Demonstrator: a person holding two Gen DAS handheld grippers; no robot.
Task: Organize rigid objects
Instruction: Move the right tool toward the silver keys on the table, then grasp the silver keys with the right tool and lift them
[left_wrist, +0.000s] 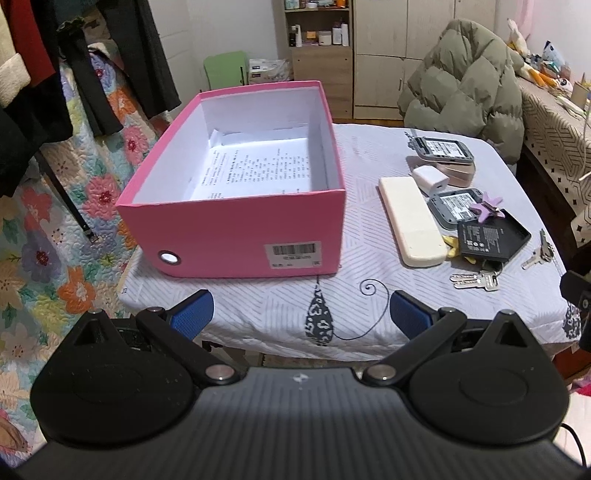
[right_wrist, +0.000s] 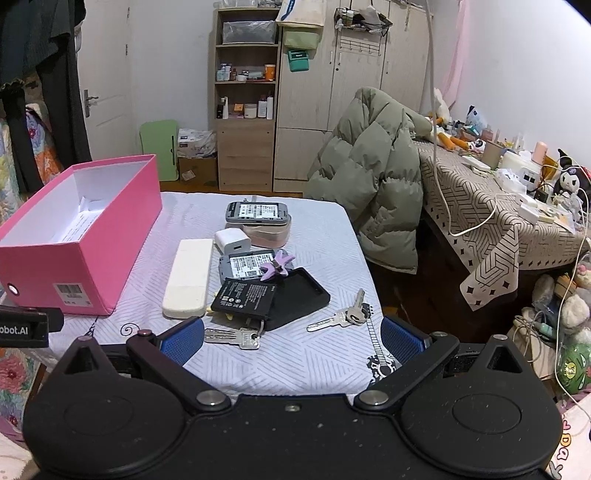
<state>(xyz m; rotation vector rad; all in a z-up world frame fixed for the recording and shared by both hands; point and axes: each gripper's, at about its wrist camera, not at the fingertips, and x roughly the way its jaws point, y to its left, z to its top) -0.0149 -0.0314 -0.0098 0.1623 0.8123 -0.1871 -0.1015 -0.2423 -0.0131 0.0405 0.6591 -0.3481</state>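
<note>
Gaping claws (left_wrist: 301, 314) (right_wrist: 291, 338) — glossy pink box (left_wrist: 236, 236), seemingly cardboard

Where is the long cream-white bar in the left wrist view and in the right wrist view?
Left wrist view: the cream-white bar lies right of centre, to the right of the pink box.
Right wrist view: the bar lies left of centre, again right of the box.
Shared landmark: the white charger plug at its far end.

Beyond the desk I see an olive puffer jacket (right_wrist: 369, 177) draped over a chair, with a wooden shelf unit (right_wrist: 245, 99) of bottles and jars against the back wall. A floral quilt (left_wrist: 74, 206) lies on my left, dark clothes (left_wrist: 92, 62) hanging above it. On my right, a patterned cloth (right_wrist: 480, 221) covers a side table crowded with plush toys.
</note>
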